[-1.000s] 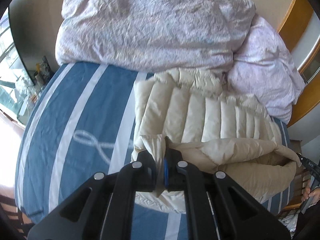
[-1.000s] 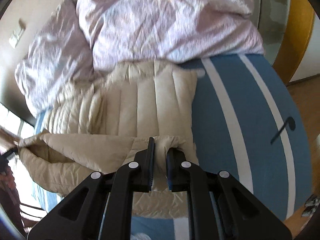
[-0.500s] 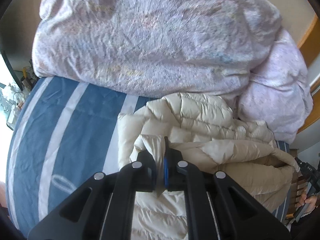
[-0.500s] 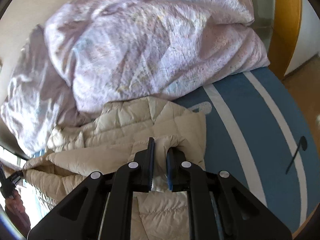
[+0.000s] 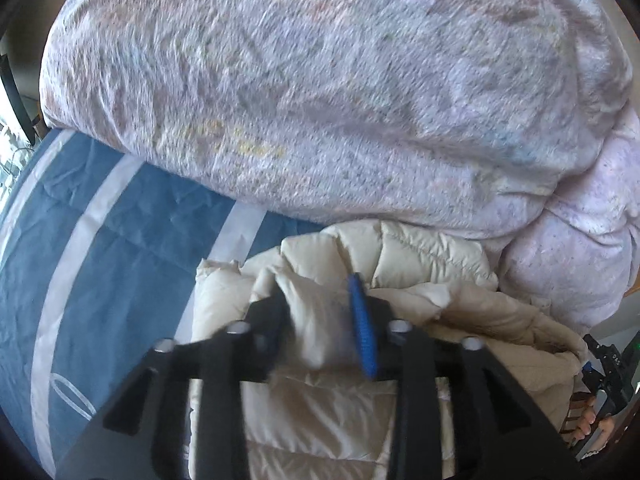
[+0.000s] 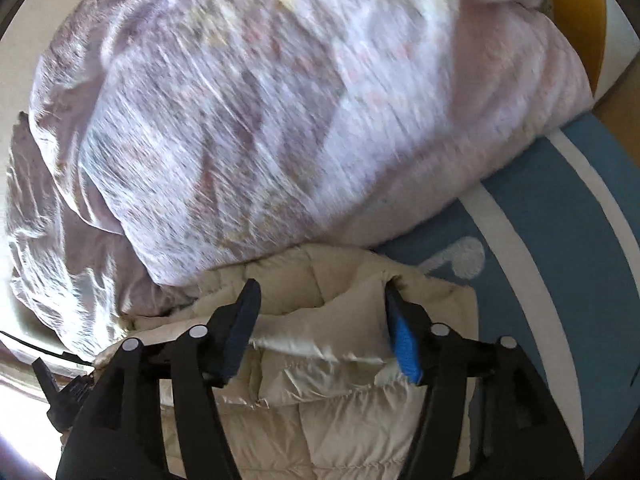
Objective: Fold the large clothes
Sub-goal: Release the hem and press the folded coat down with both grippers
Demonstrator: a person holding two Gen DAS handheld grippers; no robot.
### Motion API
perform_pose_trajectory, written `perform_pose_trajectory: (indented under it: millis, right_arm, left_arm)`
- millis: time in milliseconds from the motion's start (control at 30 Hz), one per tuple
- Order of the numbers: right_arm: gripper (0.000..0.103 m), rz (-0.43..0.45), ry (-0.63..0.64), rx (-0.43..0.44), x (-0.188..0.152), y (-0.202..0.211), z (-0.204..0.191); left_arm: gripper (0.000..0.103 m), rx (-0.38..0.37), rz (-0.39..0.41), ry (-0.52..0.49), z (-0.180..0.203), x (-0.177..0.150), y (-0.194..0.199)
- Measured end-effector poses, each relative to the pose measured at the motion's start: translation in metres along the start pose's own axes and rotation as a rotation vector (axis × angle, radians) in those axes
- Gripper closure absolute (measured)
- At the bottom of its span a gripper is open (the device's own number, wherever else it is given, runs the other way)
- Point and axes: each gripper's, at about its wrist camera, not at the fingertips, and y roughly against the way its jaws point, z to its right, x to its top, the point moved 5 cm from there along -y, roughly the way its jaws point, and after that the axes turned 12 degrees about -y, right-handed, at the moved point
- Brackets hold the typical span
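A cream quilted puffer jacket (image 5: 420, 256) lies folded over on the blue striped bed sheet (image 5: 120, 260), its far edge against a lilac duvet. My left gripper (image 5: 316, 296) points down at the jacket's left fold with its jaws opening; a puff of fabric still sits between them. In the right wrist view the jacket (image 6: 320, 420) fills the foreground. There my right gripper (image 6: 320, 286) is also opening, its jaws wide apart, with the folded edge lying loose between the blue pads (image 6: 404, 344).
A large crumpled lilac duvet (image 5: 320, 100) is heaped across the head of the bed, touching the jacket (image 6: 260, 120). Blue sheet with white stripes (image 6: 560, 220) stretches to either side. A hand on a black handle (image 5: 592, 428) shows at the right edge. Wooden furniture (image 6: 576, 8) stands behind.
Both grippers carried the jacket's near edge forward and down toward the duvet, folding it over. Their jaws, shut on the fabric before, now stand apart.
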Motion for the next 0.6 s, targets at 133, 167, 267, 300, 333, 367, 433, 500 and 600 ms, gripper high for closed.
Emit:
perform_pose_trajectory:
  millis: [133,167,267,300,333,367,433,500,600]
  right_arm:
    - [0.029,0.101,0.024,0.027,0.012,0.029,-0.007]
    - [0.029,0.115,0.036,0.033,0.011,0.035,-0.008]
    - [0.029,0.114,0.134,0.012,-0.012,0.039,-0.010]
    - [0.029,0.101,0.171,-0.008,-0.022,0.034,-0.010]
    - [0.030,0.093,0.197,-0.025,-0.031,0.030,-0.010]
    - [0.031,0.086,0.228,-0.042,-0.041,0.026,-0.009]
    - [0.033,0.079,0.295,-0.088,-0.060,0.016,-0.008]
    - [0.037,0.077,0.335,-0.126,-0.070,0.005,-0.010]
    - [0.038,0.128,0.371,-0.184,-0.071,-0.009,-0.016]
  left_arm:
    - [0.031,0.031,0.085,-0.027,0.006,0.008,0.029]
    - [0.031,0.032,0.098,-0.032,0.007,0.007,0.035]
    - [0.030,0.053,0.125,-0.060,0.009,-0.004,0.048]
    - [0.030,0.062,0.132,-0.074,0.013,-0.008,0.049]
    - [0.030,0.089,0.142,-0.100,0.017,-0.016,0.050]
    - [0.030,0.108,0.148,-0.118,0.020,-0.019,0.049]
    - [0.030,0.142,0.159,-0.152,0.028,-0.031,0.045]
    - [0.030,0.153,0.155,-0.171,0.032,-0.037,0.038]
    - [0.030,0.192,0.126,-0.207,0.038,-0.035,0.020]
